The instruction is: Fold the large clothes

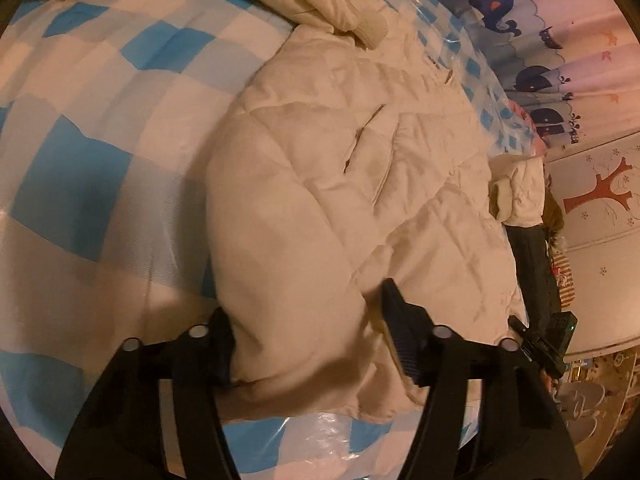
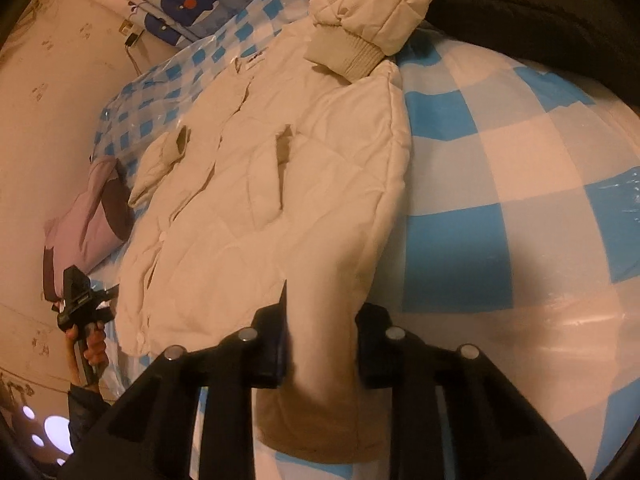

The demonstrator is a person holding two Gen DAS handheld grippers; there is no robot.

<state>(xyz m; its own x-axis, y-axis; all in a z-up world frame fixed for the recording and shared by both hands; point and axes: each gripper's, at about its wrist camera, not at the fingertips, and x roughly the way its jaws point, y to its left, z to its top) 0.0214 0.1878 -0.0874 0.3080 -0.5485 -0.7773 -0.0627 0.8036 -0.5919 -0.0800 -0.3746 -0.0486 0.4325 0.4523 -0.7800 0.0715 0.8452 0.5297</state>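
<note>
Cream quilted jacket (image 1: 344, 184), padded, ribbed cuffs (image 2: 344, 56); spread flat on bed with blue-and-white check cover (image 1: 80, 184) under clear plastic. Likely light, soft, bulky, springy; best held at hem corners. Left gripper (image 1: 308, 340) straddles hem, whether pinching I cannot tell. Right gripper (image 2: 322, 348) clamps hem fold.

We see the jacket (image 2: 264, 184) lying spread on the bed cover (image 2: 500, 168), one sleeve (image 2: 360, 12) folded over its upper corner, a pillow (image 2: 92, 208) beside its far edge near the wall.
</note>
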